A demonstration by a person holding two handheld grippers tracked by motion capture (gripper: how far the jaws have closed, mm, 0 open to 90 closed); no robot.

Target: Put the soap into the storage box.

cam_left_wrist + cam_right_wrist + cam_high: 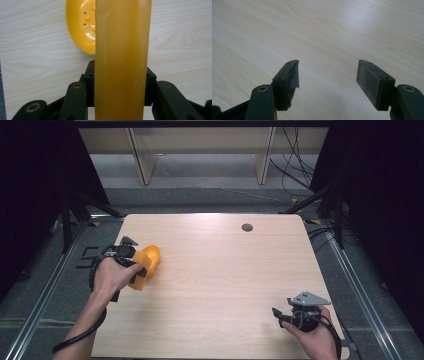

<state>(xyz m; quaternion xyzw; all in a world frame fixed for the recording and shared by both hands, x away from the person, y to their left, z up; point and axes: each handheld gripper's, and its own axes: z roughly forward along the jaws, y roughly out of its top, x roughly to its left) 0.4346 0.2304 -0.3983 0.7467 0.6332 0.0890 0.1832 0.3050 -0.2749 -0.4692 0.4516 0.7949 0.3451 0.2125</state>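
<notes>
Left gripper (139,270): I see it pinching the orange scoop's (146,261) handle (120,65) at the table's (220,285) left edge.
Scoop axis: handle nearest me, bowl (81,27) pointing away and right.
Right gripper (327,80): jaws spread, near corner.

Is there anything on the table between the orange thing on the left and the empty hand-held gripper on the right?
No. In the high view, only bare wooden table separates the orange object from the right hand-held gripper.
</notes>
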